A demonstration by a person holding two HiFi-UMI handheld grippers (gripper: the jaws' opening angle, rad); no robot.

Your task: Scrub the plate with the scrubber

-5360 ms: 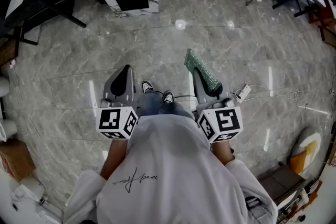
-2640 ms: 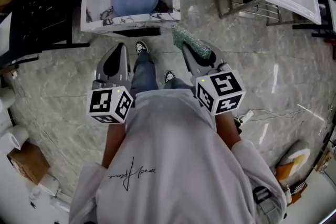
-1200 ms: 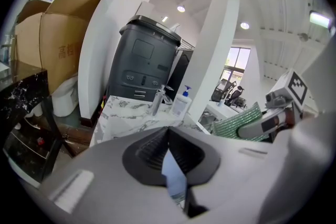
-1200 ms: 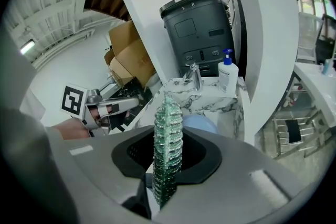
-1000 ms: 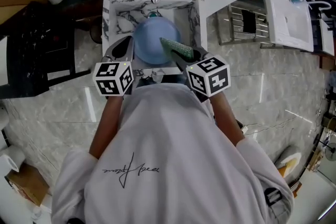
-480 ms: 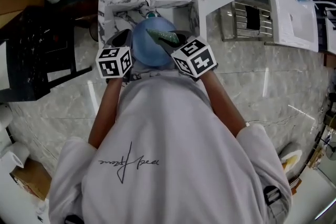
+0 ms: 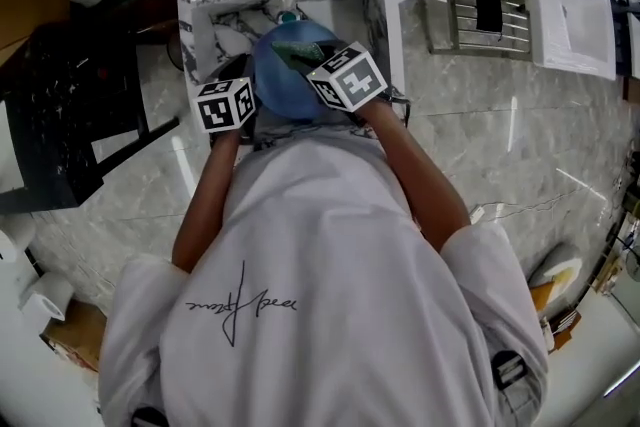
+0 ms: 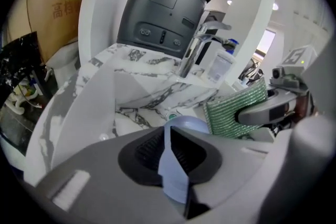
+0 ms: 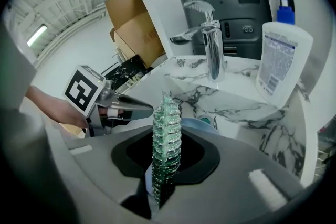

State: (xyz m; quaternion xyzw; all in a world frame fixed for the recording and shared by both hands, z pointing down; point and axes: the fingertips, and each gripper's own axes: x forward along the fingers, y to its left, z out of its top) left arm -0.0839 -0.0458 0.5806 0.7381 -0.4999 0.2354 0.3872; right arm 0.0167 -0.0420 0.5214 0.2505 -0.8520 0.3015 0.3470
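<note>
Marble-patterned sink [image 7: 200, 10] at the top of the head view, with a person's white shirt [image 7: 320, 295] below it and both bare forearms reaching in; at the sink's left side, left gripper [image 8: 168, 136] angled down into the basin, jaws only narrowly apart after just opening, the near rim of the pale blue plate [image 7: 280, 85] standing edge-on between the pads, flanked but not plainly clamped; plate inside the basin, filling most of its middle; at the middle of the sink's far edge, a chrome faucet [image 9: 212, 44], spout toward the basin; behind it a dark grey appliance [image 8: 163, 8], and a cardboard box [image 9: 136, 29] off to the left; right of the plate's centre, right gripper [image 9: 167, 140] also angled down, closed on the green scrubber [image 9: 168, 115], held thin edge up between the jaws; scrubber over the plate's far right part, contact with it not clear; at the sink's far right corner, a white bottle [image 9: 281, 60] with a blue pump top, upright on the marble ledge just beside the faucet.
</note>
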